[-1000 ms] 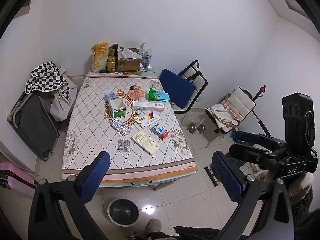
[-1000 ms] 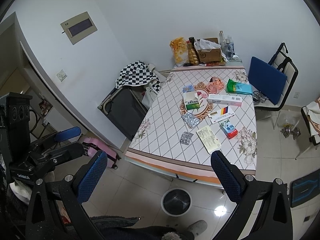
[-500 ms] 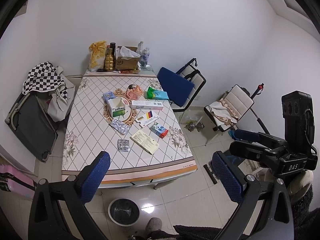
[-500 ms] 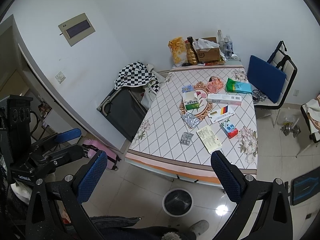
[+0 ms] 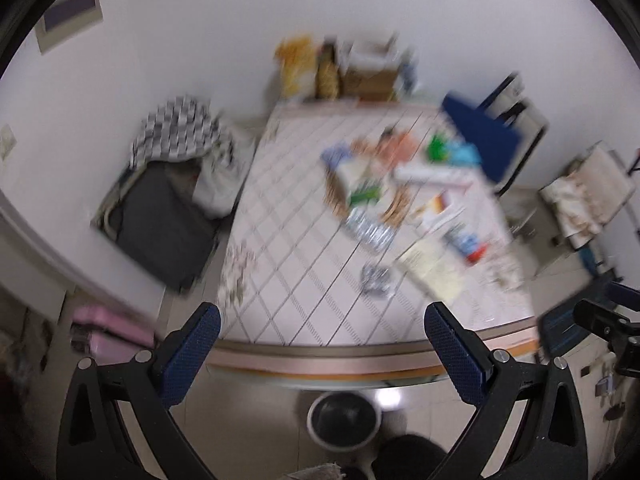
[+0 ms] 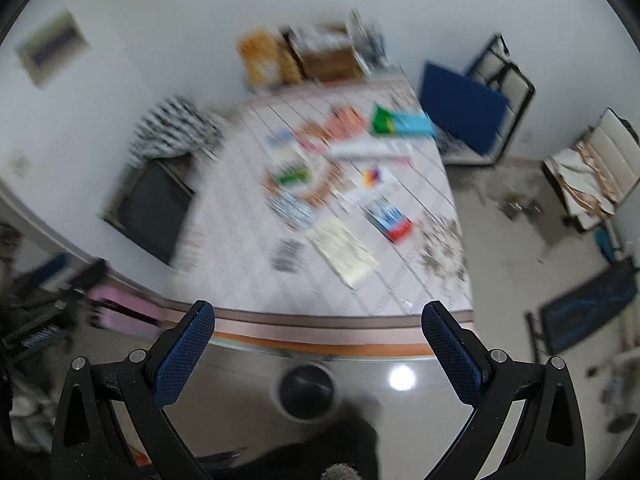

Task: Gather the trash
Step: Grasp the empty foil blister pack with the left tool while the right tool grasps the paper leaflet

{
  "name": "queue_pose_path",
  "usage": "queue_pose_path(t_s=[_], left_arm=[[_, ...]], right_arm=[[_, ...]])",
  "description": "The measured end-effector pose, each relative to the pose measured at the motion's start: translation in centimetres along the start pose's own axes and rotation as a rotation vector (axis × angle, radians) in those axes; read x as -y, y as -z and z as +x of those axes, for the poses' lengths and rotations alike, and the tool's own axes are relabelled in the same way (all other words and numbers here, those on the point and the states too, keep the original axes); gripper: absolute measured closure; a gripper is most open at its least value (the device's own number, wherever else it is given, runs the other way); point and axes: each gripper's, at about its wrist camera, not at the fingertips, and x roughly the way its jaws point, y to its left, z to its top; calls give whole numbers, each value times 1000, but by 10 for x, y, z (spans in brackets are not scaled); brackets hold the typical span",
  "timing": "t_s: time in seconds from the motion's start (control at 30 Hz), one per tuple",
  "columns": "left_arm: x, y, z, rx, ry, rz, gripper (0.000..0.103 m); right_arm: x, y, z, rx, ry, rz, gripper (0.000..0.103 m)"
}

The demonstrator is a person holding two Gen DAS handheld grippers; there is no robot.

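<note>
Both views are motion-blurred. A table with a diamond-pattern cloth carries scattered trash: blister packs, a yellowish leaflet, small boxes, a green packet. A round dark bin stands on the floor before the table's near edge; it also shows in the right wrist view. My left gripper is open and empty, high above the near table edge. My right gripper is open and empty, likewise above the near edge. The leaflet and blister packs lie beyond it.
A dark suitcase with a checkered cloth leans left of the table. A blue-seated chair and a beige chair stand at the right. Bags and a carton crowd the table's far end. A pink case lies on the floor.
Both grippers have swung quickly and come closer to the table; the views now blur. The left view has turned left, the right view has turned right. Both stay open and empty.
</note>
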Motion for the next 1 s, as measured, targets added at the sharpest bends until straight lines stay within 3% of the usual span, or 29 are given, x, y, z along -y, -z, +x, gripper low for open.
queue_pose_path(t_s=[0.17, 0.3, 0.47, 0.57, 0.63, 0.73, 0.87, 0.93, 0.97, 1.0], left_arm=[[5, 1, 121, -207, -99, -62, 0], [0, 10, 192, -354, -122, -169, 0], [4, 11, 255, -450, -135, -209, 0], [15, 5, 272, -475, -89, -202, 0], [29, -2, 280, -482, -33, -184, 0], [53, -15, 291, -502, 55, -127, 0], [87, -25, 315, -567, 102, -40, 0], [96, -27, 324, -593, 112, -30, 8], [99, -26, 328, -606, 106, -32, 28], [100, -26, 330, -609, 92, -30, 30]], right_arm=[[29, -30, 151, -193, 76, 0, 0], [40, -48, 273, -349, 103, -37, 1], [25, -59, 364, -421, 113, -156, 1], [14, -58, 391, -457, 82, -224, 9], [14, -57, 390, -445, 119, -261, 16], [41, -54, 384, -485, 127, -125, 16], [73, -49, 377, -499, 148, -11, 16], [77, -49, 375, -506, 156, -12, 16], [77, -49, 375, -508, 157, -20, 16], [76, -50, 376, -513, 164, -31, 16]])
